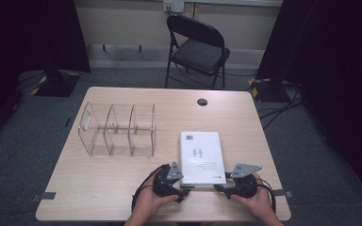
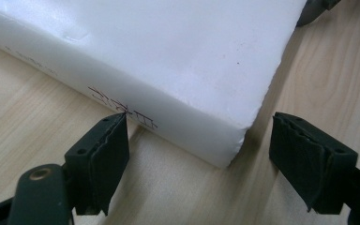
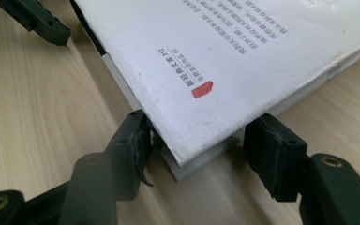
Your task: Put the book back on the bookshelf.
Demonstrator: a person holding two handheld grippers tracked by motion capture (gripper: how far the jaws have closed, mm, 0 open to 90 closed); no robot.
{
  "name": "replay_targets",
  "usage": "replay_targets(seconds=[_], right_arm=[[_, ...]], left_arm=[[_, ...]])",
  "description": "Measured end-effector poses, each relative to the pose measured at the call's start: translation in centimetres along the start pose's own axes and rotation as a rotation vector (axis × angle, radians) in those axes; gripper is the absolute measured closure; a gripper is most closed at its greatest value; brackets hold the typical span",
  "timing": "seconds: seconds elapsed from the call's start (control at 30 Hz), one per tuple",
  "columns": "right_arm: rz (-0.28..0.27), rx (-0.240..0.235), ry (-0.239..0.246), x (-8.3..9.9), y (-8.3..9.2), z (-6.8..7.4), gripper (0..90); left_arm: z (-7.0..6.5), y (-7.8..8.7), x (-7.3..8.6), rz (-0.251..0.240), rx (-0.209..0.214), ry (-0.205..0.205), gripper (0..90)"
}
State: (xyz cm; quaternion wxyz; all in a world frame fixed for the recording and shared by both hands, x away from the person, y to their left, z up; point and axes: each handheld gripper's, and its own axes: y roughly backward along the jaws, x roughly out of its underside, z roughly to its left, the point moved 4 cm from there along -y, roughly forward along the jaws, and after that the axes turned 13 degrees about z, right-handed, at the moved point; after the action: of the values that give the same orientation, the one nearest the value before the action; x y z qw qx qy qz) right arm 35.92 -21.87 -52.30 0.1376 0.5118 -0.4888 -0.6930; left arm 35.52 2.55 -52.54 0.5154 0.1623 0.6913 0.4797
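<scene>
A white book point(image 1: 200, 155) lies flat on the wooden table point(image 1: 99, 188), near its front edge. My left gripper point(image 1: 184, 187) is at the book's near left corner. In the left gripper view the jaws of the left gripper point(image 2: 199, 126) straddle that corner of the book point(image 2: 168, 56): one pad touches the spine, the other stands a little off, so it is open. My right gripper point(image 1: 219, 187) is at the near right corner. There the right gripper point(image 3: 200, 127) has both pads against the edges of the book point(image 3: 239, 56), shut on it.
A clear plastic organiser point(image 1: 118, 129) with three compartments stands left of the book. A round cable hole point(image 1: 202, 101) sits at the table's far edge, and a black folding chair point(image 1: 198, 47) stands behind the table. Dark curtains flank the room.
</scene>
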Motion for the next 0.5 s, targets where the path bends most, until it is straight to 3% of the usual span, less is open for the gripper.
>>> replay_targets(seconds=[0.5], right_arm=[[-0.004, -0.01, -0.019, -0.3, 0.54, 0.15, 47.3]], left_arm=[[-0.04, -0.01, -0.13, 0.005, -0.001, -0.001, 20.0]])
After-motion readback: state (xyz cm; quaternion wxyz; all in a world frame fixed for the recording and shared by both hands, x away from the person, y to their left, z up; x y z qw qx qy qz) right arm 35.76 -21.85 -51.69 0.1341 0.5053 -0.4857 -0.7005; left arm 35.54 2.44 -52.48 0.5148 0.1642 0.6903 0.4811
